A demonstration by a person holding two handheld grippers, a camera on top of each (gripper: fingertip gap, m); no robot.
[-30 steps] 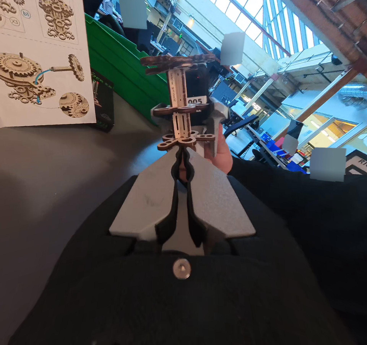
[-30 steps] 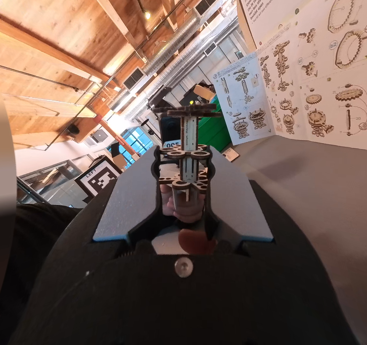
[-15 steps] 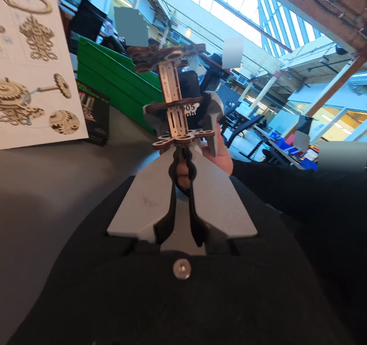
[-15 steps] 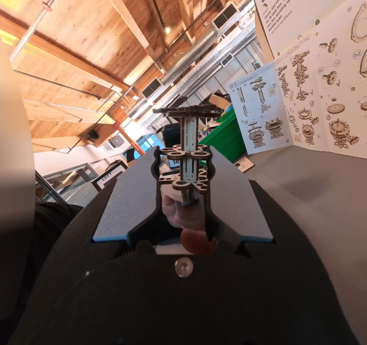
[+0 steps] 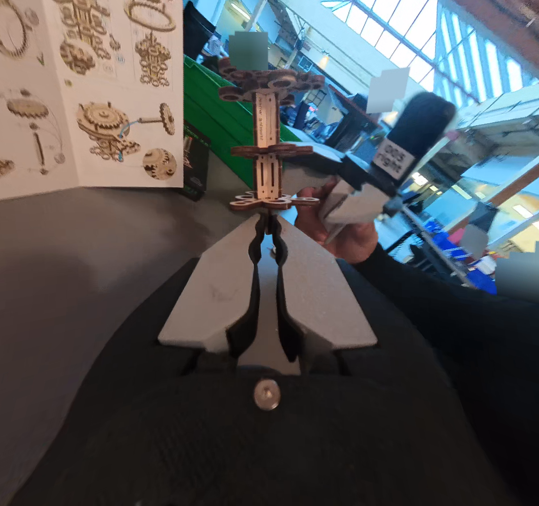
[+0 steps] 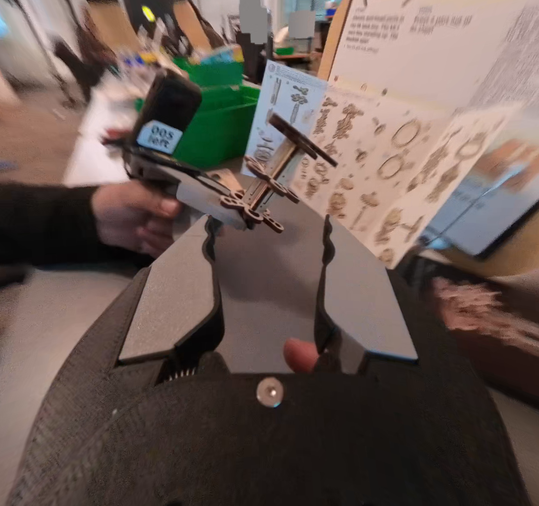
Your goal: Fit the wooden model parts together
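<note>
The wooden assembly (image 5: 267, 142) is a pale slotted shaft with three dark flower-shaped plates on it. My left gripper (image 5: 267, 222) is shut on the bottom end of the shaft and holds the assembly upright above the grey table. In the right wrist view the assembly (image 6: 271, 180) tilts up to the right from the left gripper (image 6: 242, 215). My right gripper (image 6: 268, 223) is wide open and empty, just below and in front of the assembly. In the left wrist view the right gripper (image 5: 309, 191) sits to the right of the shaft, with one finger beside the middle plate.
A folded instruction sheet (image 5: 87, 83) stands at the back left and shows in the right wrist view (image 6: 393, 156). A green bin (image 5: 221, 130) and a dark box (image 5: 195, 165) stand behind it. Blurred loose wooden pieces (image 6: 481, 317) lie at the right. The grey table (image 5: 87, 244) runs below.
My right gripper has opened, let go of the assembly's plates and drawn back to the right. My left gripper keeps hold of the shaft end.
</note>
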